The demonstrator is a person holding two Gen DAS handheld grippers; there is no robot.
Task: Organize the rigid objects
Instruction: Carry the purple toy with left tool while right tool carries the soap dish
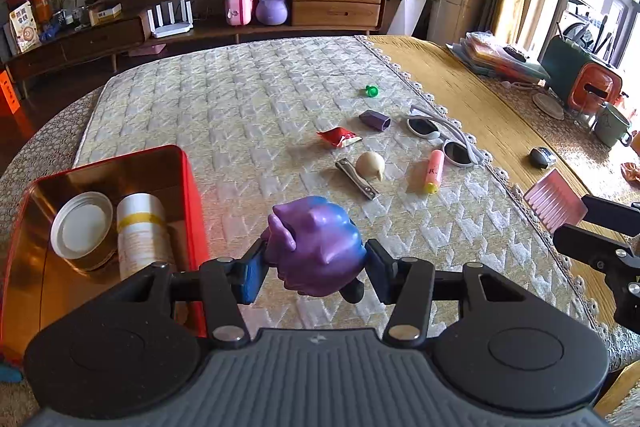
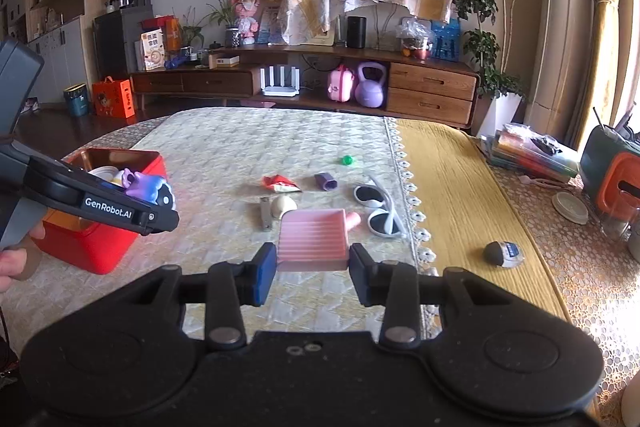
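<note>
The left gripper (image 1: 314, 269), low in the centre of its own wrist view, has its two blue-padded fingers (image 1: 252, 277) closed against the sides of a purple-and-blue toy figure (image 1: 316, 247), carried above the quilted table cover (image 1: 224, 99); to the left of the frame sits the red tin box (image 1: 192, 211), its gold interior holding a white-lidded jar (image 1: 82, 225) and a white bottle with a yellow band (image 1: 142, 233) lying beside it. In the right wrist view the same toy (image 2: 146, 187) hangs over the near rim of the red box (image 2: 100, 247) at the left of the frame, the left gripper (image 2: 160, 205) seen side-on. The right gripper (image 2: 312, 269), bottom centre of its view, is narrowed onto a pink ribbed tray (image 2: 312, 239), a pad at each side edge; whether both pads press it firmly cannot be told; the tray is tilted up toward the camera, above the cover. Scattered across mid-frame on the cover: a nail clipper (image 1: 356, 179) just beside a cream bulb-shaped object (image 1: 370, 165); a red snack packet (image 1: 338, 137); a small purple case (image 1: 374, 120); a green bead-like piece (image 1: 371, 91) farther up; white-framed sunglasses (image 1: 440, 137) along the lace border; a pink-and-yellow tube (image 1: 434, 171) near them. On the yellow cloth (image 2: 452, 187) to the right lies a dark oval item (image 2: 502, 253), well apart from the rest.
</note>
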